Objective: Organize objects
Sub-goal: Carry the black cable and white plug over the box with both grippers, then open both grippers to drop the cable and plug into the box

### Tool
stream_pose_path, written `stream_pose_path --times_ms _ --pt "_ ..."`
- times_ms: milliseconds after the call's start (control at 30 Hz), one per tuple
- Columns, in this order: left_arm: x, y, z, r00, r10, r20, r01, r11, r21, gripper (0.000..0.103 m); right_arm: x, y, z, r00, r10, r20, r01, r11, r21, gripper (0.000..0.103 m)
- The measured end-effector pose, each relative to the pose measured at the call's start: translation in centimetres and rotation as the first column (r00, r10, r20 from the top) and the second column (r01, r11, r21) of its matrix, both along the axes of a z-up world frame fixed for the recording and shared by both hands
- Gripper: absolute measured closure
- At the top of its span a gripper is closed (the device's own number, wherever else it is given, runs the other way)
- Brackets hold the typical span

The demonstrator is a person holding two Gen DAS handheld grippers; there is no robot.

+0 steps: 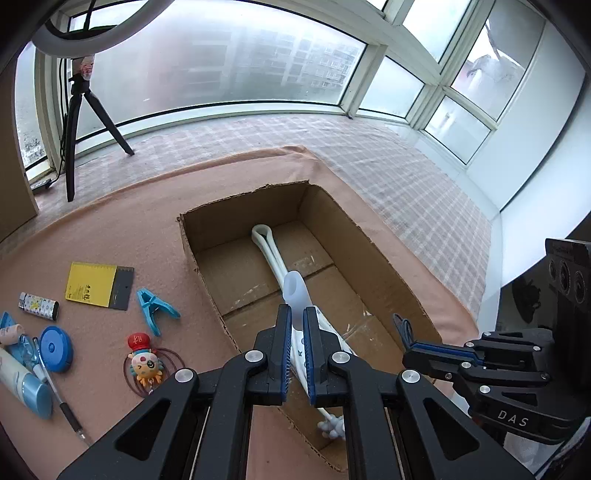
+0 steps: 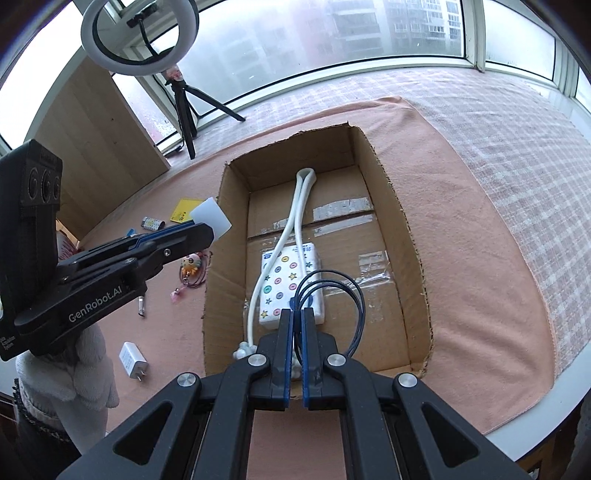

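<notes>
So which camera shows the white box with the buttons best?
The right wrist view: the white box lies open to sight on the carton floor, dots and stars clear. In the left wrist view the left gripper hides nearly all of it; only a sliver shows.

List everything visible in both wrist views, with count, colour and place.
cardboard box: 1, brown, open, on the cloth
power strip: 1, white with coloured dots, in the box
white piece: 1, translucent, in the left gripper
cable loop: 1, black, in the right gripper
cloth: 1, peach, on the table
clip: 1, blue, left of the box
notepad: 1, yellow, on the cloth
charger: 1, white, on the cloth
ring light: 1, white, by the window
left gripper: shut on the white piece
right gripper: shut on the cable loop
</notes>
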State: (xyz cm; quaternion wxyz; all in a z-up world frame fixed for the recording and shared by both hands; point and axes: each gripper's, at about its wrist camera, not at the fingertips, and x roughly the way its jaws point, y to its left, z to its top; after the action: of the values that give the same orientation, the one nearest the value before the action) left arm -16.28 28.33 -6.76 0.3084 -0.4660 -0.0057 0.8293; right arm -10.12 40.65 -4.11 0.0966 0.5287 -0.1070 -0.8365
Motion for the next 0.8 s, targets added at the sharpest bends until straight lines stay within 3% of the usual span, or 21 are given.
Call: stream_pose_path --times_ms 100,167,233,333,633,800 --pt "-0.2 0.1 0.0 1.000 0.007 -0.007 -0.007 1.000 0.003 0.092 -0.4 0.4 -0.2 1.000 0.003 0.003 -0.003 1.000 0.003 0.099" --pt "-0.4 0.2 -0.1 1.000 0.015 0.000 -0.015 1.000 -0.015 0.071 -0.7 0.6 -0.3 1.000 0.010 0.006 -0.010 1.000 -0.009 0.099" --pt "-0.4 -0.2 0.0 0.999 0.033 -0.016 -0.034 0.999 -0.022 0.065 -0.9 0.8 -0.4 1.000 0.012 0.011 -0.012 1.000 -0.012 0.090" --pt "-0.4 -0.8 0.0 0.998 0.054 -0.007 -0.055 0.998 -0.024 0.064 -0.9 1.0 -0.2 1.000 0.002 -0.011 -0.002 1.000 -0.019 0.064" --pt "-0.2 -5.8 0.4 0.989 0.148 0.020 -0.148 0.989 -0.011 0.064 -1.4 0.0 0.1 1.000 0.020 -0.022 -0.021 0.999 -0.045 0.064" --pt "0.6 -10.4 1.1 0.976 0.219 0.016 -0.218 0.976 -0.006 0.058 -1.4 -1.5 0.3 0.998 0.047 -0.029 -0.049 0.997 -0.052 0.064"
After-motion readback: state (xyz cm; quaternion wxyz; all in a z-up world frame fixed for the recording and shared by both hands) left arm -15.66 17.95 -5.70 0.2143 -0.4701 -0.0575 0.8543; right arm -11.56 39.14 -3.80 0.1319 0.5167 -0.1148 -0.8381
